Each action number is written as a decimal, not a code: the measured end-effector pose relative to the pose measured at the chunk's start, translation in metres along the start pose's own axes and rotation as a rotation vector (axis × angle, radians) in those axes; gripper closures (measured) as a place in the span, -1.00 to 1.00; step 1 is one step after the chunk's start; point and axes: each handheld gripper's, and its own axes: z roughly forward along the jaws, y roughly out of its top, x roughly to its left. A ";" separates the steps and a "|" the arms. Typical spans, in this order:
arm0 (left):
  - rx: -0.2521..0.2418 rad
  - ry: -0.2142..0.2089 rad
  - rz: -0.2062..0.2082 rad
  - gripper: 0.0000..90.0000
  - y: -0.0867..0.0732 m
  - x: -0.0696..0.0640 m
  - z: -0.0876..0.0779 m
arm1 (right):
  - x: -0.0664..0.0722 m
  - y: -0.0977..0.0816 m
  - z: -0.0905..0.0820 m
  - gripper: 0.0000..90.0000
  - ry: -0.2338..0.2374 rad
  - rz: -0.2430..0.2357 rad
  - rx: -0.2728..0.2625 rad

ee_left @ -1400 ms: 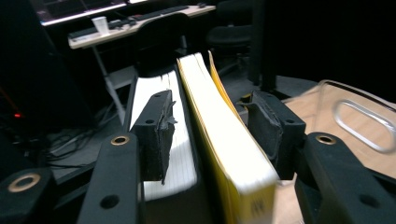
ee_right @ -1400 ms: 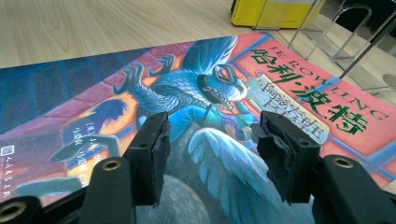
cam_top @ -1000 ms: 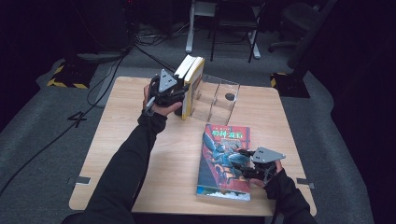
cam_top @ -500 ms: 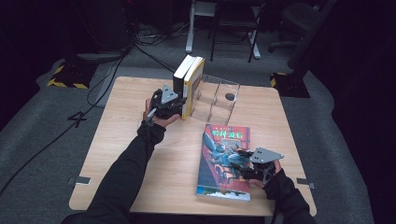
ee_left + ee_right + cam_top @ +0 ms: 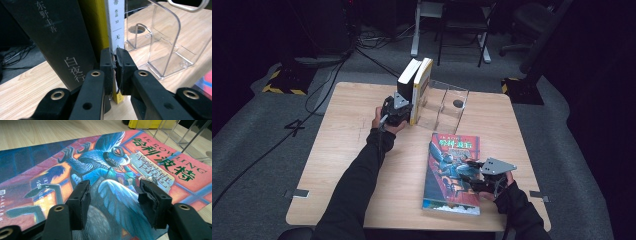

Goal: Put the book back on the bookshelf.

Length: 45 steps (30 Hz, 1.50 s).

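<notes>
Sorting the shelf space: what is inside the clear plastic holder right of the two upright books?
The clear holder looks empty: only its dividers and a round hole in the base show. Its left end is hidden by the yellow book.

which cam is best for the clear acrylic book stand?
Left gripper view: the clear stand is close, its curved dividers and base hole plain. The high view shows it whole but small, beside the upright books. The right gripper view catches its edges at top right.

Dim room, grey floor (image 5: pixel 257 150) (cables), chairs (image 5: pixel 462 25)
</notes>
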 end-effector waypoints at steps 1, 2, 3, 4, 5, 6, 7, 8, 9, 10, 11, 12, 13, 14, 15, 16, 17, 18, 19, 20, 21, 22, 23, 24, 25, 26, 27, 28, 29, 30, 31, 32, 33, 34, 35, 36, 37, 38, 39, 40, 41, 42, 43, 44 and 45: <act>0.000 0.000 0.000 0.84 0.000 0.000 0.000 | 0.000 0.000 0.000 -0.02 0.000 0.004 -0.001; 0.001 0.005 0.003 0.84 0.000 -0.001 0.000 | 0.000 0.000 0.000 -0.02 0.000 0.002 0.001; 0.010 -0.005 0.005 0.81 -0.001 -0.002 0.000 | 0.000 0.000 0.000 -0.02 0.000 0.001 0.001; 0.010 -0.009 0.008 0.80 -0.002 -0.002 0.000 | 0.000 0.000 0.000 -0.02 0.000 0.002 0.001; 0.013 -0.021 0.012 0.78 -0.004 -0.003 -0.002 | 0.000 0.000 0.000 -0.03 0.001 0.005 0.000; 0.019 -0.035 0.018 0.76 -0.005 -0.004 -0.004 | 0.000 0.000 -0.001 -0.02 0.001 0.004 0.000; 0.019 -0.047 0.019 0.74 -0.007 -0.005 -0.006 | -0.001 0.000 -0.001 -0.03 0.001 0.008 0.000; 0.021 -0.057 0.026 0.72 -0.008 -0.005 -0.008 | -0.001 0.000 -0.001 -0.03 0.001 0.011 -0.002; 0.029 -0.082 0.037 0.70 -0.011 -0.006 -0.012 | -0.001 0.000 -0.001 -0.03 0.002 0.012 0.000; 0.029 -0.093 0.041 0.68 -0.013 -0.007 -0.016 | -0.001 0.000 -0.001 -0.03 0.005 0.014 0.001; 0.034 -0.108 0.051 0.65 -0.015 -0.008 -0.019 | -0.001 0.000 -0.002 -0.04 0.006 0.019 0.000; 0.040 -0.132 0.057 0.63 -0.019 -0.009 -0.025 | -0.002 0.001 -0.003 -0.04 0.002 0.026 -0.003; 0.041 -0.152 0.059 0.59 -0.021 -0.010 -0.028 | -0.002 0.002 -0.004 -0.05 0.000 0.036 -0.006; 0.044 -0.165 0.064 0.56 -0.023 -0.010 -0.031 | -0.003 0.002 -0.004 -0.06 0.000 0.041 -0.005; 0.048 -0.179 0.075 0.54 -0.026 -0.012 -0.037 | -0.003 0.003 -0.005 -0.07 0.002 0.046 -0.005; 0.050 -0.193 0.078 0.52 -0.030 -0.015 -0.043 | -0.004 0.003 -0.006 -0.08 -0.003 0.046 -0.001; 0.054 -0.208 0.090 0.48 -0.034 -0.017 -0.049 | -0.005 0.003 -0.006 -0.10 -0.004 0.050 0.001; 0.059 -0.212 0.096 0.44 -0.037 -0.019 -0.053 | -0.005 0.003 -0.007 -0.11 -0.002 0.058 0.007; 0.070 -0.220 0.104 0.39 -0.040 -0.021 -0.057 | -0.006 0.002 -0.007 -0.12 -0.002 0.060 0.012; 0.079 -0.230 0.113 0.35 -0.044 -0.023 -0.062 | -0.006 0.002 -0.007 -0.14 -0.002 0.067 0.020; 0.089 -0.246 0.117 0.30 -0.050 -0.027 -0.070 | -0.007 0.001 -0.008 -0.18 -0.003 0.076 0.023; 0.099 -0.255 0.120 0.23 -0.052 -0.029 -0.074 | -0.009 0.000 -0.009 -0.20 0.002 0.099 0.027; 0.111 -0.263 0.125 0.16 -0.056 -0.031 -0.079 | -0.010 -0.001 -0.011 -0.21 0.005 0.112 0.028; 0.123 -0.271 0.130 0.09 -0.061 -0.034 -0.084 | -0.011 -0.002 -0.012 -0.23 0.008 0.126 0.031; 0.135 -0.279 0.136 0.04 -0.066 -0.037 -0.088 | -0.012 -0.003 -0.014 -0.24 0.009 0.141 0.031; 0.147 -0.291 0.143 0.00 -0.071 -0.040 -0.092 | -0.013 -0.004 -0.016 -0.24 0.014 0.156 0.032; 0.166 -0.297 0.157 -0.05 -0.075 -0.044 -0.095 | -0.014 -0.005 -0.018 -0.25 0.014 0.168 0.038; 0.182 -0.303 0.166 -0.10 -0.080 -0.047 -0.098 | -0.015 -0.006 -0.020 -0.25 0.013 0.178 0.041; 0.198 -0.306 0.173 -0.13 -0.084 -0.050 -0.101 | -0.016 -0.007 -0.021 -0.25 0.015 0.190 0.040; 0.211 -0.314 0.170 -0.15 -0.089 -0.054 -0.104 | -0.017 -0.008 -0.023 -0.26 0.018 0.203 0.043; 0.217 -0.324 0.169 -0.20 -0.093 -0.056 -0.107 | -0.018 -0.009 -0.024 -0.27 0.019 0.213 0.051; 0.222 -0.333 0.164 -0.21 -0.097 -0.058 -0.110 | -0.019 -0.011 -0.024 -0.29 0.018 0.218 0.059; 0.225 -0.341 0.161 -0.25 -0.100 -0.061 -0.113 | -0.019 -0.013 -0.024 -0.30 0.021 0.225 0.067; 0.228 -0.349 0.165 -0.30 -0.103 -0.063 -0.116 | -0.020 -0.014 -0.024 -0.31 0.022 0.231 0.075; 0.232 -0.355 0.166 -0.31 -0.107 -0.065 -0.119 | -0.020 -0.015 -0.024 -0.33 0.022 0.233 0.083; 0.232 -0.365 0.161 -0.33 -0.110 -0.067 -0.122 | -0.020 -0.016 -0.024 -0.33 0.027 0.241 0.086; 0.240 -0.370 0.156 -0.35 -0.113 -0.069 -0.125 | -0.021 -0.017 -0.024 -0.33 0.034 0.246 0.085; 0.246 -0.368 0.166 -0.36 -0.116 -0.071 -0.128 | -0.021 -0.017 -0.024 -0.34 0.035 0.247 0.087; 0.250 -0.369 0.168 -0.37 -0.119 -0.073 -0.131 | -0.022 -0.017 -0.024 -0.34 0.036 0.246 0.090; 0.253 -0.377 0.161 -0.38 -0.122 -0.075 -0.133 | -0.022 -0.017 -0.024 -0.33 0.036 0.247 0.092; 0.253 -0.384 0.154 -0.40 -0.125 -0.077 -0.137 | -0.022 -0.017 -0.024 -0.34 0.039 0.250 0.095; 0.254 -0.384 0.154 -0.41 -0.126 -0.078 -0.139 | -0.022 -0.017 -0.024 -0.34 0.048 0.258 0.097; 0.254 -0.392 0.142 -0.41 -0.128 -0.080 -0.142 | -0.022 -0.017 -0.023 -0.35 0.054 0.262 0.097; 0.258 -0.407 0.133 -0.42 -0.130 -0.082 -0.144 | -0.023 -0.018 -0.023 -0.36 0.063 0.265 0.097; 0.262 -0.416 0.132 -0.44 -0.132 -0.084 -0.146 | -0.023 -0.018 -0.022 -0.38 0.069 0.271 0.101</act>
